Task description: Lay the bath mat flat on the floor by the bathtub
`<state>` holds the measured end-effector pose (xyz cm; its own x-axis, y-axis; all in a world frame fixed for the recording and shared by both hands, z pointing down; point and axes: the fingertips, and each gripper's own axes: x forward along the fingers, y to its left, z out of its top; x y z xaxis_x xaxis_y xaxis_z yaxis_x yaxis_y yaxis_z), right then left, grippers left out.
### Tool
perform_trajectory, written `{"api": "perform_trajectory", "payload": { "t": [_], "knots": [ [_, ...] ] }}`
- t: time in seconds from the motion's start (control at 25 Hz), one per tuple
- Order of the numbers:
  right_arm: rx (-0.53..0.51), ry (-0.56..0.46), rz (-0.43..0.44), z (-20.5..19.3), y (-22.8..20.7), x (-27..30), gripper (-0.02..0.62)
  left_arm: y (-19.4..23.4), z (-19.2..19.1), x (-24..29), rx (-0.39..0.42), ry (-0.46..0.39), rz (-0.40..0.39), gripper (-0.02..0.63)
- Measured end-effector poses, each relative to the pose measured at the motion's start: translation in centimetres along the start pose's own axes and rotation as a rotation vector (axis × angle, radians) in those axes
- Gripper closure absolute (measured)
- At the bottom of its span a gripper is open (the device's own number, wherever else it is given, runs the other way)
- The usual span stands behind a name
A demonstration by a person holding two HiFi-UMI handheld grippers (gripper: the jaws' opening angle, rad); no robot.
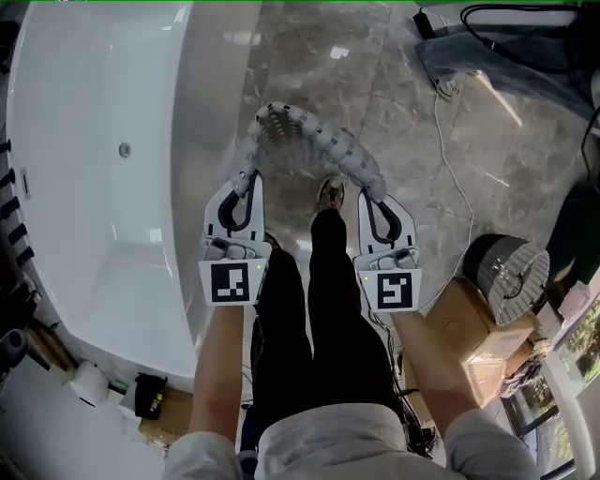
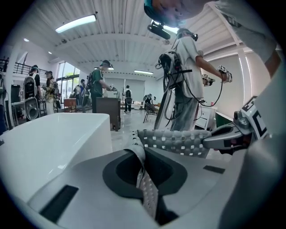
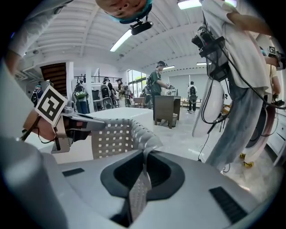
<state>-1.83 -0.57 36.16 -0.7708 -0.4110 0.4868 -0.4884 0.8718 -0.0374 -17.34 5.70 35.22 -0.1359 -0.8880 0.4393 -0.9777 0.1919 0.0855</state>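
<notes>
The left gripper (image 2: 144, 175) has its jaws closed on an edge of the grey bath mat (image 2: 174, 142), which shows pale squares. The mat runs off to the right, where the right gripper (image 2: 225, 138) holds its other end. A white bathtub (image 2: 53, 134) stands at the left. Beyond the glossy floor (image 2: 129, 127), several people stand in the far part of the hall.

Silvery roll (image 1: 507, 269) sits on a cardboard box (image 1: 466, 319) at the right; a white cable (image 1: 437, 122) snakes up toward black cables (image 1: 525, 17). Beyond, a person in green (image 2: 99, 82) stands by a dark cabinet (image 2: 107, 111).
</notes>
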Motion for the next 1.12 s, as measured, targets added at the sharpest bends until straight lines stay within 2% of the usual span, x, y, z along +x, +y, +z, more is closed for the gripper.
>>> {"api": "perform_trajectory", "payload": {
  "t": [0.28,0.52,0.72,0.88,1.0,1.12],
  "knots": [
    [0.023,0.016,0.032,-2.8,0.8,-0.1,0.571,0.0,-2.8,-1.0,0.009,0.05,0.021,0.581],
    [0.026,0.042,0.043,-5.2,4.1,-1.8,0.571,0.4,-5.5,-3.7,0.01,0.074,0.027,0.581],
    [0.11,0.082,0.026,-8.5,7.8,-5.2,0.571,-0.2,-8.1,-7.2,0.021,0.105,-0.008,0.581],
    [0.204,0.184,0.026,-12.2,10.8,-8.0,0.571,-0.6,-10.8,-10.2,0.018,0.15,-0.023,0.581],
    [0.25,0.221,0.031,-13.2,12.2,-8.9,0.571,-0.5,-12.2,-11.4,0.016,0.208,-0.011,0.581],
    [0.277,0.23,0.02,-13.7,12.2,-8.8,0.571,-0.2,-12.9,-11.3,0.003,0.197,-0.008,0.581]
  ]
}}
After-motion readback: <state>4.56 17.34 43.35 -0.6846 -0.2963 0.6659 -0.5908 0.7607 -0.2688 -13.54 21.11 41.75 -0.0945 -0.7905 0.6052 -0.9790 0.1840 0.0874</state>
